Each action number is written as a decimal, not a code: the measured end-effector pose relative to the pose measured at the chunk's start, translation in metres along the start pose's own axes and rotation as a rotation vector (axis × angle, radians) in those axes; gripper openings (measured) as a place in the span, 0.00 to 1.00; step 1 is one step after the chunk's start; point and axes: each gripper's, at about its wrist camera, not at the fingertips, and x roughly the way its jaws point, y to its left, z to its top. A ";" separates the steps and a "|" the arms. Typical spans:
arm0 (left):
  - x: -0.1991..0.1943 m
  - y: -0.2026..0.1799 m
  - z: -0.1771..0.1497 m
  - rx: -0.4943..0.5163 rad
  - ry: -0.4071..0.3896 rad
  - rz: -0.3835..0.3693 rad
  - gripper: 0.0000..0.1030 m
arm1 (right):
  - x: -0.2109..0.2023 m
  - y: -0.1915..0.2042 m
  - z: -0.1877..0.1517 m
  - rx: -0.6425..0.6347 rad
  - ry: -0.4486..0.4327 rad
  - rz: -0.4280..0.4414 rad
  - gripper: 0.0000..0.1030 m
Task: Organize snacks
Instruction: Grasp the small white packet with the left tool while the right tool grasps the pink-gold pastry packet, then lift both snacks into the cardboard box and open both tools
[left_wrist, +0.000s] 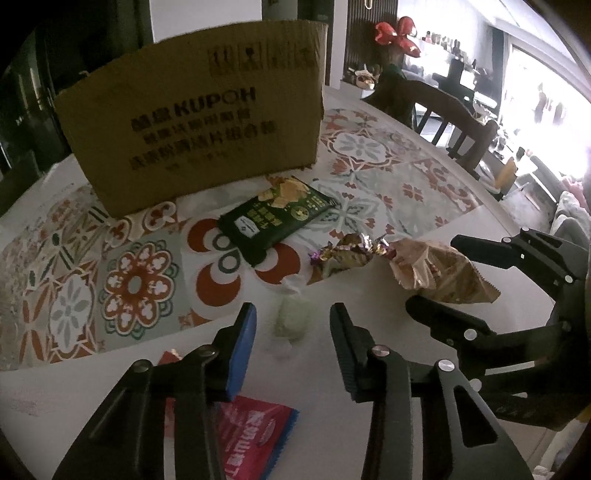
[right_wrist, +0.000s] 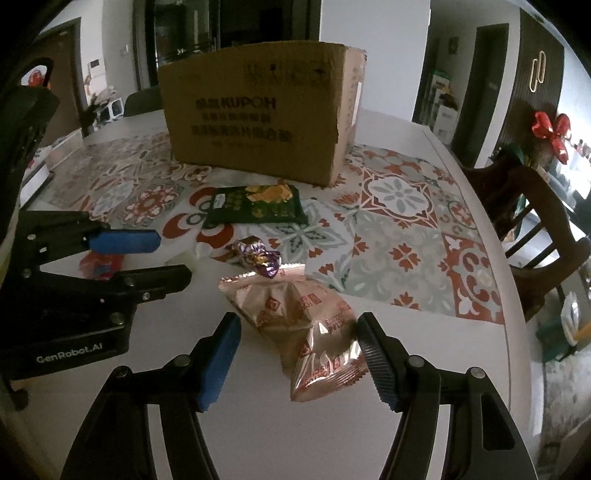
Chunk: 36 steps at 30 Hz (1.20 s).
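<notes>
my right gripper (right_wrist: 295, 354) stands spread around the gold snack packet (right_wrist: 314, 332) near the table's (right_wrist: 332, 435) front edge — nothing clamped. my left gripper (left_wrist: 293, 332) is spread too, a pale wrapped sweet (left_wrist: 290, 321) between its fingers. the cardboard box (right_wrist: 258, 122) stands toward the far edge.

**Around the table: cloth, chair, ornament**

A white table (right_wrist: 258, 435) carries a patterned cloth (right_wrist: 399, 236) printed with floral tiles in red, grey-green and cream; the cloth covers the far part and leaves the near part bare. A dark wooden chair (right_wrist: 535, 206) stands at the table's right edge. Beyond it sits a red foil flower ornament (right_wrist: 552, 133) on a dark green stem. A dark panel with a gold loop handle (right_wrist: 537, 72) rises behind. A bright window (left_wrist: 535, 92) glares at far right in the left view, with a dim shelf of small objects (left_wrist: 447, 40) beside it.
</notes>
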 end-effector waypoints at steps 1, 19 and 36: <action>0.001 0.000 0.000 -0.004 0.003 -0.003 0.37 | 0.001 0.000 0.000 -0.001 0.001 -0.005 0.64; -0.009 0.001 0.002 -0.017 -0.018 -0.020 0.19 | -0.012 0.005 0.000 0.000 -0.031 -0.040 0.44; -0.075 0.010 -0.007 -0.054 -0.154 -0.023 0.19 | -0.062 0.037 0.012 -0.063 -0.115 -0.092 0.44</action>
